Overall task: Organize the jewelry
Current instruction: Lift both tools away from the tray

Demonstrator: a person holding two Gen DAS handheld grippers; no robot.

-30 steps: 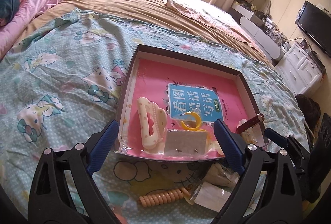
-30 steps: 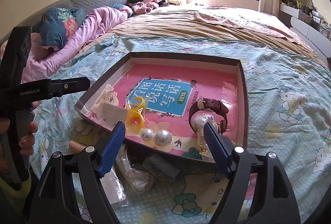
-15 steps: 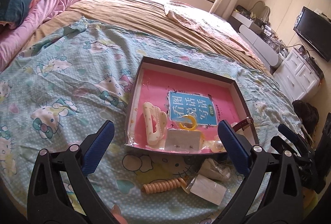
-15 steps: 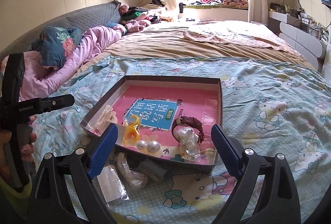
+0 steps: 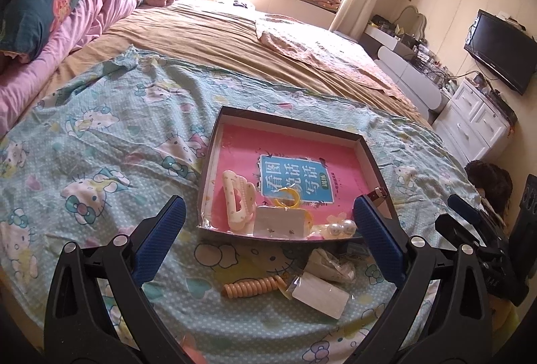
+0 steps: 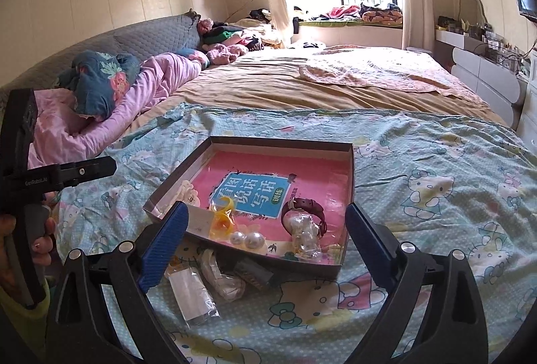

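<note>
A shallow dark box [image 5: 214, 142] [image 6: 349, 162] with a pink book lining lies on the bed. In it are a cream hair claw [image 5: 236, 201], a yellow ring [image 5: 287, 197] [image 6: 223, 213], a white card [image 5: 280, 223], two pearls [image 5: 342, 228] [image 6: 245, 239] and a maroon watch [image 6: 307, 208]. In front of the box lie a peach spiral hair tie [image 5: 251, 286] and clear packets [image 5: 319, 293] [image 6: 193, 291]. My left gripper [image 5: 268, 239] and right gripper [image 6: 265, 241] are both open and empty, held above the near items.
The box sits on a Hello Kitty sheet [image 5: 100, 145]. Pink and blue bedding [image 6: 100, 95] is piled at the left. White drawers [image 5: 476, 125] and a TV [image 5: 500, 51] stand right of the bed. The left gripper's handle [image 6: 27, 182] shows in the right wrist view.
Both grippers have drawn back and risen from the box, so it looks smaller and further. Nothing on the bed has moved. Both jaws stay open.
</note>
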